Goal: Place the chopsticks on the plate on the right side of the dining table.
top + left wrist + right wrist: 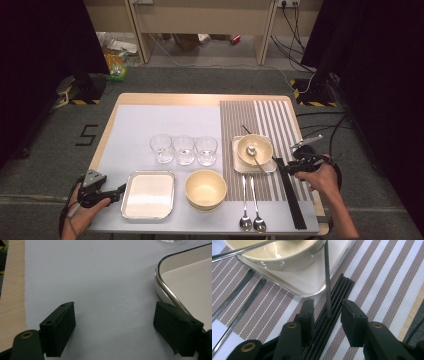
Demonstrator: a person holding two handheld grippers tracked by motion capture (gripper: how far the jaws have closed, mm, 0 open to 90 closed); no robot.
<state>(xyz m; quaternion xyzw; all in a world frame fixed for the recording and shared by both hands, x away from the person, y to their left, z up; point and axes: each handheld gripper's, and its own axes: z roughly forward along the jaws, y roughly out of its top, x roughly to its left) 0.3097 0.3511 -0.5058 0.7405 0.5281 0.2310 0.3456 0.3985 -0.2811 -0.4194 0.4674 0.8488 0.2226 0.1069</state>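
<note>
A cream bowl (255, 148) with a metal spoon (252, 152) in it stands on a small white tray (239, 165) on the striped mat. One black chopstick (327, 277) leans across the bowl's rim, and its lower end rests between the jaws of my right gripper (327, 305). The jaws stand apart and neither pad touches it. Under them lies a bundle of black chopsticks (337, 297). In the high view my right gripper (287, 167) sits just right of that tray. My left gripper (113, 307) is open over the white mat, beside a steel-rimmed tray (162, 285), with nothing between its pads.
Three clear glasses (183, 149) stand in a row mid-table. An empty cream bowl (205, 189) and the larger tray (149, 195) sit near the front edge. Two spoons (251, 210) lie on the striped mat, and the chopstick bundle (292, 200) runs toward the front right corner.
</note>
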